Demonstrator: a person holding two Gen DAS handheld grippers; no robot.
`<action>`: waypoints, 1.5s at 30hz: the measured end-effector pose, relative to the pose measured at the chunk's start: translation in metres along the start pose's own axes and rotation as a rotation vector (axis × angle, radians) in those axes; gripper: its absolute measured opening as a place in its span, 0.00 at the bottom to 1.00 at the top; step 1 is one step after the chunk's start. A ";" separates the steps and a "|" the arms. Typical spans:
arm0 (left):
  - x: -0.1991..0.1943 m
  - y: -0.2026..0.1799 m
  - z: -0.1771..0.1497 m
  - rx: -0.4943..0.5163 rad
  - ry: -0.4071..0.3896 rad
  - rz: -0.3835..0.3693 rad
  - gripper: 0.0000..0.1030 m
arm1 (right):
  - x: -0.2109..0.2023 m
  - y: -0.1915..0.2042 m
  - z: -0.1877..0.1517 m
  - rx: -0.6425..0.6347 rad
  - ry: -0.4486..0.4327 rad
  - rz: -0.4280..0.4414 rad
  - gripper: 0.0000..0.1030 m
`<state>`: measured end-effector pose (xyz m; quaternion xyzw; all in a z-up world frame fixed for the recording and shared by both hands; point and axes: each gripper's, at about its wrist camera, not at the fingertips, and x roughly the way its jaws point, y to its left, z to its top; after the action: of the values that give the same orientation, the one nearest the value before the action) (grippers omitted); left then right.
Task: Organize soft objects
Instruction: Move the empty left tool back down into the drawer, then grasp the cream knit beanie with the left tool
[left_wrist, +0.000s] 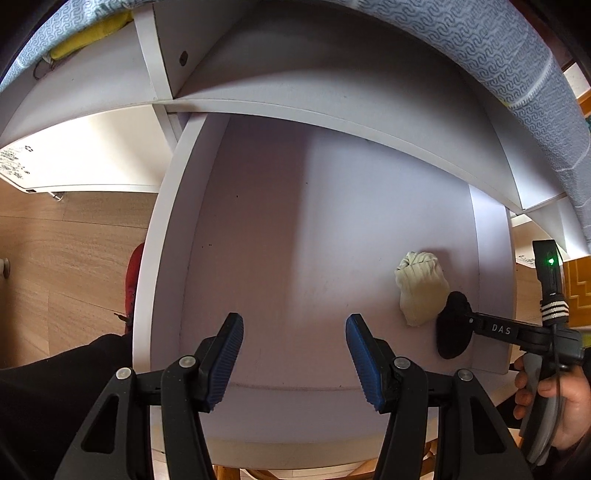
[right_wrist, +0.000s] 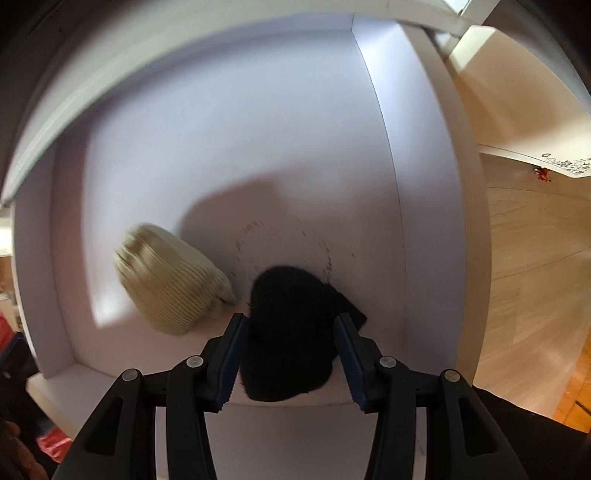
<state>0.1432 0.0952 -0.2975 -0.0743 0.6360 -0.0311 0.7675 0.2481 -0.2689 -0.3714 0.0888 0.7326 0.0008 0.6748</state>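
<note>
A black rolled sock bundle (right_wrist: 288, 295) lies on the white floor of a shelf compartment (right_wrist: 229, 147), and my right gripper (right_wrist: 290, 347) is shut on it, a blue pad against each side. Just to its left, touching or nearly so, rests a cream ribbed sock bundle (right_wrist: 173, 284). In the left wrist view the cream bundle (left_wrist: 421, 288) and the black bundle (left_wrist: 452, 339) sit at the compartment's right side, where a hand (left_wrist: 565, 402) holds the right gripper. My left gripper (left_wrist: 295, 354) hangs open and empty over the bare floor of the compartment (left_wrist: 295, 221).
The shelf unit's white side wall (left_wrist: 162, 258) and upper board (left_wrist: 332, 110) frame the compartment. A blue patterned cloth (left_wrist: 517, 74) drapes over the top, with a yellow item (left_wrist: 92, 33) under it. Wooden floor (left_wrist: 74, 240), a red shoe (left_wrist: 133, 277) and a dark trouser leg (left_wrist: 55, 369) lie to the left.
</note>
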 end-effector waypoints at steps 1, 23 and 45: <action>0.001 0.000 0.000 -0.002 0.002 -0.002 0.57 | -0.001 0.000 -0.002 -0.003 0.000 -0.002 0.49; 0.006 0.002 0.000 -0.018 0.019 -0.013 0.65 | 0.019 0.017 -0.016 -0.065 0.041 -0.057 0.62; 0.066 -0.065 0.026 -0.109 0.209 -0.197 0.68 | 0.025 0.018 -0.020 -0.097 0.044 -0.087 0.54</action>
<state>0.1844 0.0236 -0.3468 -0.1743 0.7026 -0.0794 0.6854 0.2283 -0.2454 -0.3923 0.0238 0.7494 0.0090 0.6616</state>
